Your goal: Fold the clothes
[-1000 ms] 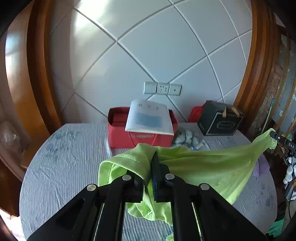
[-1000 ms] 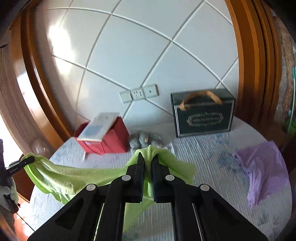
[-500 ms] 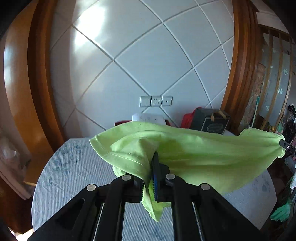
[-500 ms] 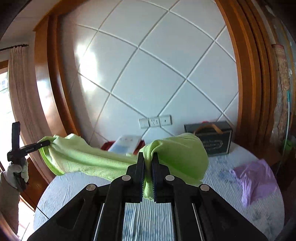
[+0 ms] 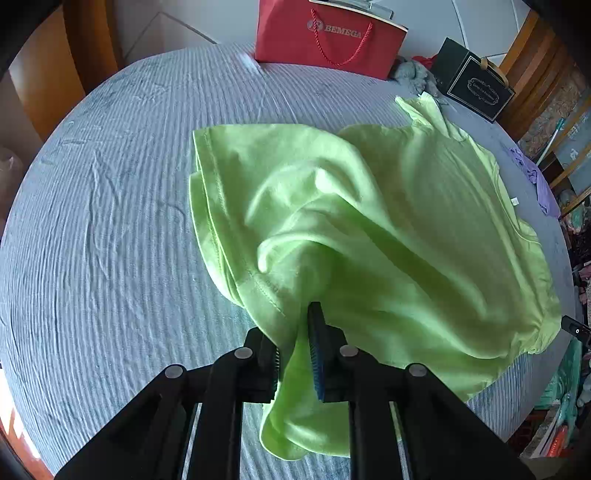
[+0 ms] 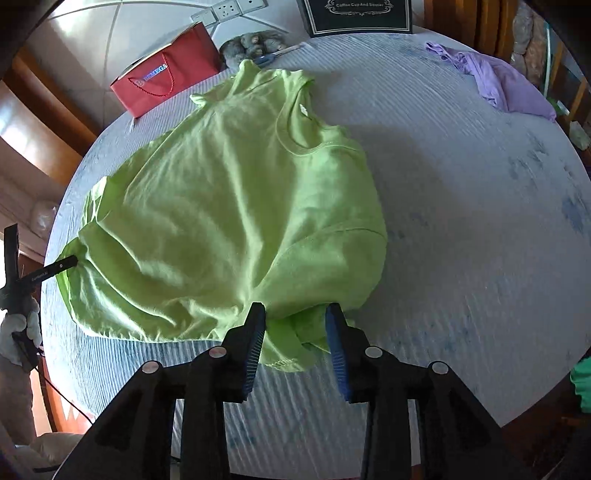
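Left wrist view: the left gripper [image 5: 295,354] is clenched on a bunched corner of the lime-green cotton T-shirt [image 5: 369,229], which lies spread and rumpled across the middle of the round tabletop with its blue-grey ribbed cloth [image 5: 110,221]. A red paper gift bag [image 5: 325,33] and a black gift box [image 5: 472,85] stand at the far edge.

Right wrist view: the right gripper [image 6: 295,332] is released, jaws apart on either side of the T-shirt's [image 6: 229,206] near edge. A lilac garment [image 6: 506,81] lies near the far right edge.
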A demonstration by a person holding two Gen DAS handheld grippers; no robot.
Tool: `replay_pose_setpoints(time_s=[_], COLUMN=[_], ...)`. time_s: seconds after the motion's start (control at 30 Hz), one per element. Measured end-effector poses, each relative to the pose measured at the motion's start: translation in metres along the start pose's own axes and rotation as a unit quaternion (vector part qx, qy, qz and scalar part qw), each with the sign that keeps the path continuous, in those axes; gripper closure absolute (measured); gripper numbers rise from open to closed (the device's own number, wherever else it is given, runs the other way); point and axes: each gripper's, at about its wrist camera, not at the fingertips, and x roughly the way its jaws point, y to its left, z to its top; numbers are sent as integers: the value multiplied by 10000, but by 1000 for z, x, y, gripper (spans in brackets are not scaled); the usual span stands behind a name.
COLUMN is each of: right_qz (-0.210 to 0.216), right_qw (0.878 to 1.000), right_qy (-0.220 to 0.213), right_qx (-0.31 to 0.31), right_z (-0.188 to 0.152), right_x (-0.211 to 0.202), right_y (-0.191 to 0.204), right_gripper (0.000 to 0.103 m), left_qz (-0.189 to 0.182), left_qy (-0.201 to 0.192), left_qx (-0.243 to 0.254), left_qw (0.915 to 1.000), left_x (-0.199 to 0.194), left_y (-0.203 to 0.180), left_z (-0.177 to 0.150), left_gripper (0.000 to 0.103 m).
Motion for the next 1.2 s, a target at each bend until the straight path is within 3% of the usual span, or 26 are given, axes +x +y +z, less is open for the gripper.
replay_pose_setpoints(time_s=[0.07, 0.27, 0.47, 0.63, 0.67, 0.7, 0.73, 0.77, 0.8, 0.87, 0.93, 1.03, 1.1, 1.2], right_qz=[-141, -440, -170, 80, 118, 145, 184, 234, 274, 341, 772, 1428, 1545, 1278], right_qw=[9997, 9985, 9992, 9993, 9991, 9986, 9979, 9969, 9964, 9947, 9894, 9763, 9713, 9756], right_qy=[-124, -86, 264, 358, 386, 454, 537, 614, 542, 208, -163, -550, -703, -693], right_qx=[136, 307, 242, -81, -141, -214, -318, -437, -592, -943, -1222, -1529, -1664, -1648], right_z=[4, 15, 13, 21, 23, 25, 27, 30, 35, 51, 71, 100, 115, 114], right_x=[-11, -13, 11, 27, 32, 37, 43, 48, 46, 35, 18, 0, -9, -13], right_y=[-13, -47, -54, -37, -33, -29, -22, -15, -4, 21, 49, 88, 106, 97], right_gripper=[54, 53, 53, 46, 46, 47, 53, 84, 101, 100, 100, 90, 36, 34], left_qz=[101, 272, 87, 49, 97, 159, 216, 278, 343, 491, 687, 646, 539, 444], left_qy=[-226, -227, 242, 288, 283, 278, 266, 233, 182, 60, -114, -225, -276, -323], left_qx=[-61, -268, -582, -587, -578, -571, -575, -589, -613, -658, -699, -786, -774, -686], left_qw=[9997, 9990, 9980, 9978, 9979, 9979, 9978, 9976, 9974, 9966, 9951, 9946, 9952, 9961], left_x=[-16, -34, -7, 5, 6, 5, 4, 1, -3, -11, -20, -27, -32, -37], left_y=[7, 15, 4, -17, -21, -23, -24, -23, -22, -18, -12, -6, -6, -13], left_z=[-4, -28, -64, -67, -66, -65, -63, -62, -60, -56, -49, -37, -35, -44], left_gripper=[77, 72, 72, 72, 77, 91, 94, 94, 96, 96, 96, 96, 96, 91])
